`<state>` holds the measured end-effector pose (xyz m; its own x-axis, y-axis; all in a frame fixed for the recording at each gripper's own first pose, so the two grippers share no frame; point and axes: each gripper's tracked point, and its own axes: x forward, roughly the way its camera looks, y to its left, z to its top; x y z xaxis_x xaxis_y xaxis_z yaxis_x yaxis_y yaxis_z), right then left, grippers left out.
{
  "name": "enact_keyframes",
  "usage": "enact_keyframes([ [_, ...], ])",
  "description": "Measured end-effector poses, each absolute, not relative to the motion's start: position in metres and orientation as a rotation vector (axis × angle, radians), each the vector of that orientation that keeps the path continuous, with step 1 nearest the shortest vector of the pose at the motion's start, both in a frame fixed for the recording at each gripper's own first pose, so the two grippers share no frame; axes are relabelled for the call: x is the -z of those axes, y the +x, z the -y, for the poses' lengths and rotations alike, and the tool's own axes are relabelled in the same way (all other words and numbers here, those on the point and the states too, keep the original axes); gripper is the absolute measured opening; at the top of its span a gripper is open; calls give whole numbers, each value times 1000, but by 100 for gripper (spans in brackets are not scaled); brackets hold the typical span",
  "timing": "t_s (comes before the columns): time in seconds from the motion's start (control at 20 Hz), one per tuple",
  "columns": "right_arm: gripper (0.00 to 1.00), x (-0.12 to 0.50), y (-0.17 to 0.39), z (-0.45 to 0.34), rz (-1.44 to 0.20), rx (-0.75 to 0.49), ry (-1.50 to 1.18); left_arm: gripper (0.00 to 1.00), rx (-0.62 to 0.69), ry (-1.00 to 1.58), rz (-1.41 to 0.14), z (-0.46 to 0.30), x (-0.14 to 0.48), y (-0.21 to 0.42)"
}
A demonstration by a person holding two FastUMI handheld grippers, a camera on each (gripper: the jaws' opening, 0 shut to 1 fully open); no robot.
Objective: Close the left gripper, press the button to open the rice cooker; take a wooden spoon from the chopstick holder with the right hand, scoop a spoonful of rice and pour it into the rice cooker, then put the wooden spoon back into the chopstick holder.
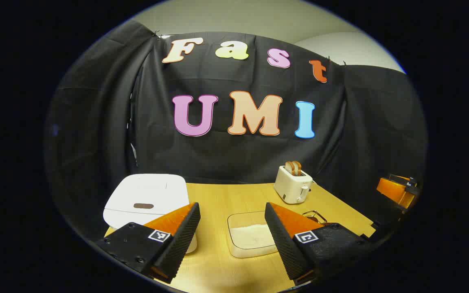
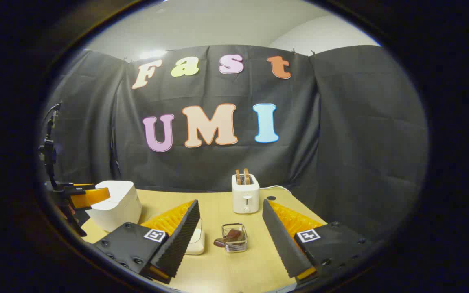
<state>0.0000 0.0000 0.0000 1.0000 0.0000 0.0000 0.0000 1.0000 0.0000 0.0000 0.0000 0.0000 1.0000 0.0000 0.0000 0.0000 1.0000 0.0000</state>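
Observation:
The white rice cooker (image 1: 145,199) stands shut at the table's left, its oval button (image 1: 143,206) on the lid's front. My left gripper (image 1: 232,207) hovers open above the table, and the square dish of rice (image 1: 250,240) lies between its fingers. In the right gripper view, the wire chopstick holder (image 2: 234,238) holds the dark wooden spoon (image 2: 226,238), just ahead of my open right gripper (image 2: 230,203). The rice cooker (image 2: 114,205) is at the left there, and the rice dish (image 2: 197,242) is partly hidden behind a finger.
A white toaster (image 1: 293,185) with two slices of bread stands at the back of the wooden table (image 1: 218,195). The toaster (image 2: 245,195) is behind the holder. The other gripper (image 1: 397,189) sits at the far right, and the left one (image 2: 84,197) is beside the cooker.

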Motion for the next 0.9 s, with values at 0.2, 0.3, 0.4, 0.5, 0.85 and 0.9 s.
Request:
enact_keyframes([
  [0.2,95,-1,0,1,1,-6,-9,95,-3,-8,1,0,1,-2],
  [0.3,95,-1,1,-1,0,-10,-5,95,-7,-6,1,-1,1,-2],
  [0.4,95,-1,0,-1,-1,-12,-7,95,-13,-4,0,-5,2,-3],
  [0.5,95,0,0,-3,-3,-13,-12,94,-19,-5,4,-10,1,-5],
  [0.85,95,3,4,-16,-7,-28,-17,95,-45,5,0,-26,4,-8],
  [0.9,95,3,4,-17,-6,-30,-17,94,-47,8,2,-28,3,-9],
])
